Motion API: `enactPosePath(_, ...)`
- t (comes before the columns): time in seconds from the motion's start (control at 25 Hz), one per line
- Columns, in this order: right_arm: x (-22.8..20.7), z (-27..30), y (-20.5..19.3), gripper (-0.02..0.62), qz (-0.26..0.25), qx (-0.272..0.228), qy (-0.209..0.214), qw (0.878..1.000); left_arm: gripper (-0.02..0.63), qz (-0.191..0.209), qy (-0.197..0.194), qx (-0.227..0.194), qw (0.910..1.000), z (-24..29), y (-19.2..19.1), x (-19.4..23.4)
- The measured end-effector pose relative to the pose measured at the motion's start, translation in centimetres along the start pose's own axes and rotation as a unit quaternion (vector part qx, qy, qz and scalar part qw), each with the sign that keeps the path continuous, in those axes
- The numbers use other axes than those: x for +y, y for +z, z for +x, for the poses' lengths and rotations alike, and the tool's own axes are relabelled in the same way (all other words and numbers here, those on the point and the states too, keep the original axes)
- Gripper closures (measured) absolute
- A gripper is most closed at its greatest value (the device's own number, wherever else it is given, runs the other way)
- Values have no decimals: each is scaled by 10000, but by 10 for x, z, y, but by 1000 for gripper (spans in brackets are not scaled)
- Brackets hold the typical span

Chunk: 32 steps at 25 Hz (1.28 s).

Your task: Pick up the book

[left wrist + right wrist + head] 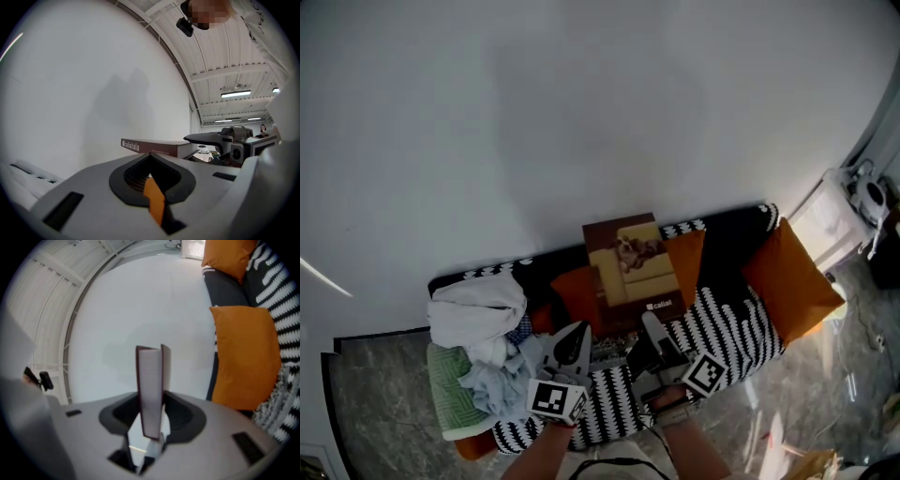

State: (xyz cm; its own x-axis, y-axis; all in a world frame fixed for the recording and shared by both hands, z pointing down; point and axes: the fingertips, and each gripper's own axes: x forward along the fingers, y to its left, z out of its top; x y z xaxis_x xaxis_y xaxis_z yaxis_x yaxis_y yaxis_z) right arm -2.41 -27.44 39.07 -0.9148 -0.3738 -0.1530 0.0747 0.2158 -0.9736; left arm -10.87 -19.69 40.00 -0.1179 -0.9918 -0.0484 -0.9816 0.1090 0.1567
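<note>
1. The right hand-held gripper [151, 430] is pinching the book [151, 385] by its lower edge. Its jaws are pressing on the two covers, and the pale page block is showing between them.
2. The left hand-held gripper [152, 176] is sitting just beside the right one with its jaws pressed together and nothing between them. It is taking no part in the hold.
3. In the head view the book is hanging clear in front of the white wall [581, 112]. It is riding above the black-and-white striped upholstered counter [731, 328], with its front cover facing up toward the camera.
4. Judging by that, the pick-up itself is looking done, since the book is resting on nothing and one hand-held gripper is carrying it. All that is remaining is keeping the pinch firm, because a hold so near one edge is leaving most of the book's weight out beyond the jaws.
5. The maroon spine is reading "caliaitalia" in the left gripper view. The cover is showing a dog on a pale armchair with a small white "calia" below it, while the finer print is staying too small to read.
6. Farther out, orange cushions [787, 281] are leaning at the counter's back, and a heap of pale clothes [483, 328] is lying at its left end.
</note>
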Motion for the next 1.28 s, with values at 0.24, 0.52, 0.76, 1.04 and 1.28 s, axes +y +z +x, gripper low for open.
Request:
enactPosePath(0.24,-3,1,1,422,39,23,-73,10000,584,21,22,47,10000,3,1,0)
enactPosePath(0.52,-6,0,1,422,89,56,-148,9998,584,0,57,132,9999,2,-1,-1)
enactPosePath(0.76,-7,0,0,422,139,22,-123,9998,584,-8,63,149,9999,0,-3,0)
enactPosePath(1.04,-9,-1,-1,422,225,-20,-129,9997,584,-25,64,190,9998,-1,-6,1)
enactPosePath(1.28,-14,-3,-2,422,274,-78,-127,9995,584,-32,43,226,9997,-3,-12,2)
